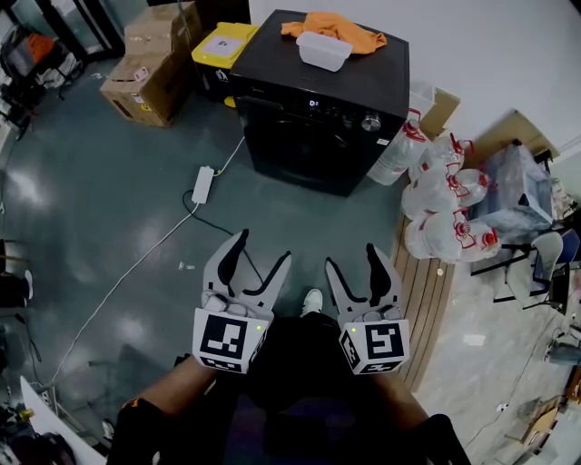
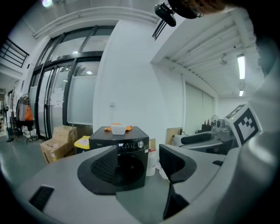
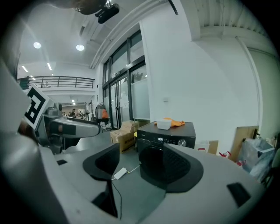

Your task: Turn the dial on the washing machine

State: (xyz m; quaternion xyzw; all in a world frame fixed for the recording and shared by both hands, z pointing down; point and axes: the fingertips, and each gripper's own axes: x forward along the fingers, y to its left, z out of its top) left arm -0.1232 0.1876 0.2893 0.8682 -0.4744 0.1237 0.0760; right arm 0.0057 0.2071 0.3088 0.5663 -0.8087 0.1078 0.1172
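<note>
A: Both tools sit low and near. The left gripper (image 1: 260, 247) has its jaws spread wide, nothing between them.

B: The right gripper (image 1: 353, 257) matches it, jaws apart and empty. And the dial (image 1: 370, 122)?

A: Far ahead, at the right end of the front panel on the washing machine (image 1: 318, 100) (white tub (image 1: 323, 50) and orange cloth (image 1: 331, 27) on top), well apart from both.

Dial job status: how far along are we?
Done: nothing visible yet. In hand: left gripper and right gripper are both open and empty, held well back from the washing machine. Left: approach, close on the dial at the panel's right end, then turn it.
</note>
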